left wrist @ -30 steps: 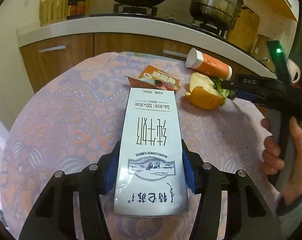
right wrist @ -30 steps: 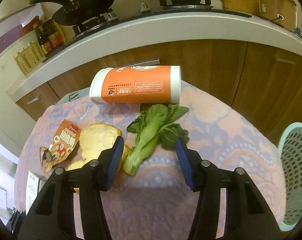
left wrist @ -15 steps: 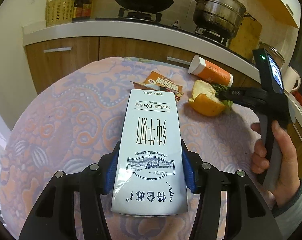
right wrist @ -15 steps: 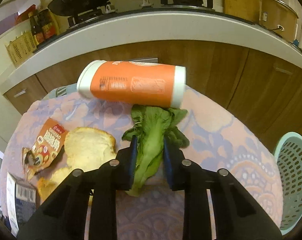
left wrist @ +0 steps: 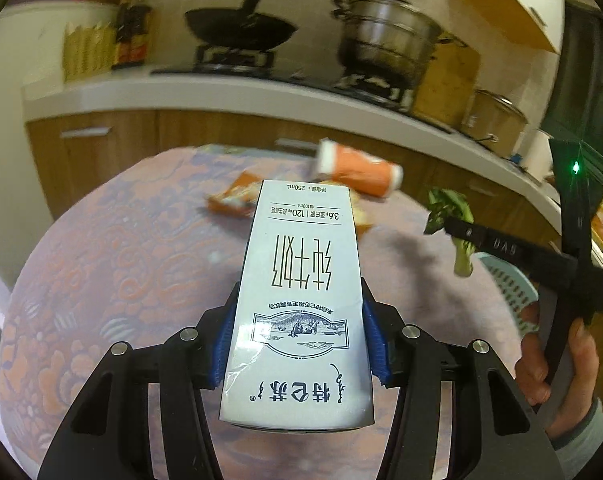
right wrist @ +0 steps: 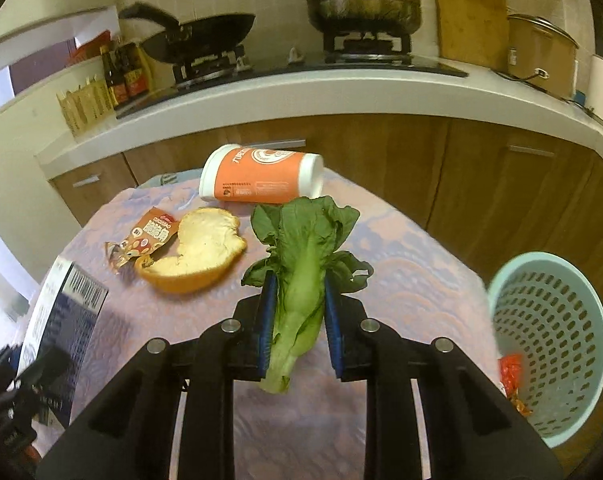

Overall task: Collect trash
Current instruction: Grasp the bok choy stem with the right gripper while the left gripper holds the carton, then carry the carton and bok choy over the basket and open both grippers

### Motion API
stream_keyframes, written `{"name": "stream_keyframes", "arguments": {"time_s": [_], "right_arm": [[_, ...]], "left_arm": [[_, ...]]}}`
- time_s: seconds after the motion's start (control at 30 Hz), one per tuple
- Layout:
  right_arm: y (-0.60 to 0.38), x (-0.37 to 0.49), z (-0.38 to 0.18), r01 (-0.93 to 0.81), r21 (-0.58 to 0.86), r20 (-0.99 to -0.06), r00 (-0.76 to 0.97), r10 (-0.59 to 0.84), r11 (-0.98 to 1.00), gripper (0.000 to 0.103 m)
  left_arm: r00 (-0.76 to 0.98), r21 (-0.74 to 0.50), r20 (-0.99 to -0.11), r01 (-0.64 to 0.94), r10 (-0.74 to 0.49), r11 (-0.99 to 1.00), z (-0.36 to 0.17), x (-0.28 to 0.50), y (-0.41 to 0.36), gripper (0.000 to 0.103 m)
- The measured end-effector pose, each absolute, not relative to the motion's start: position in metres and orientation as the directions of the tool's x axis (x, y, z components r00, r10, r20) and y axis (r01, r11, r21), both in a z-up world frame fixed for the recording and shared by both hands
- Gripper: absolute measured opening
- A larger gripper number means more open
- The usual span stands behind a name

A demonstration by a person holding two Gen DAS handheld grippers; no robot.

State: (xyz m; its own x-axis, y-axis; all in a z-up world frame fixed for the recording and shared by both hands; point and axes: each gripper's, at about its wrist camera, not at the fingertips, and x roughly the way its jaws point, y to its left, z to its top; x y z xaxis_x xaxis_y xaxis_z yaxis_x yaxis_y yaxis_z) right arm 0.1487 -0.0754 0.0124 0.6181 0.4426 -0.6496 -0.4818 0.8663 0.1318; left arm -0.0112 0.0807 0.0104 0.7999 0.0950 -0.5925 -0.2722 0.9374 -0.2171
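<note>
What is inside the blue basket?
In the blue basket, something red and crinkly, like a wrapper, lies near the bottom by the near wall. The right gripper's arm covers part of it, so more trash may hide there.

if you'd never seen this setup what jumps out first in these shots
The white milk carton, clamped in the left gripper, fills the middle of its view. The right gripper pinches a leafy green vegetable above the patterned table, with the pale blue perforated basket at the right.
</note>
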Motion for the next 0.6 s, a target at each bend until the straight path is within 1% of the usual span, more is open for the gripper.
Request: {"name": "stream_keyframes", "arguments": {"time_s": [0.1, 0.2, 0.33, 0.4, 0.6], "right_arm": [[-0.099, 0.142, 0.019, -0.461, 0.137, -0.632, 0.641, 0.436, 0.877, 0.020], [-0.129, 0.143, 0.023, -0.439, 0.177, -0.629, 0.638, 0.444, 0.881, 0.020], [-0.171, 0.144, 0.031, -0.374, 0.135, -0.602, 0.705, 0.376, 0.918, 0.020], [-0.192, 0.146, 0.034, -0.339, 0.124, -0.592, 0.729, 0.344, 0.933, 0.020], [-0.256, 0.156, 0.031, -0.234, 0.150, -0.583, 0.764, 0.277, 0.961, 0.020]], "left_arm": [[0.814, -0.214, -0.578, -0.215, 0.053, 0.953, 0.020, -0.004, 0.061, 0.051], [0.817, -0.204, -0.577, -0.150, 0.005, 0.967, 0.030, 0.011, 0.033, 0.051], [0.814, -0.195, -0.575, -0.039, -0.082, 0.980, 0.042, 0.040, -0.010, 0.051], [0.811, -0.183, -0.576, -0.004, -0.104, 0.983, 0.044, 0.050, -0.027, 0.051], [0.794, -0.134, -0.587, 0.100, -0.160, 0.986, 0.045, 0.088, -0.082, 0.051]]}}
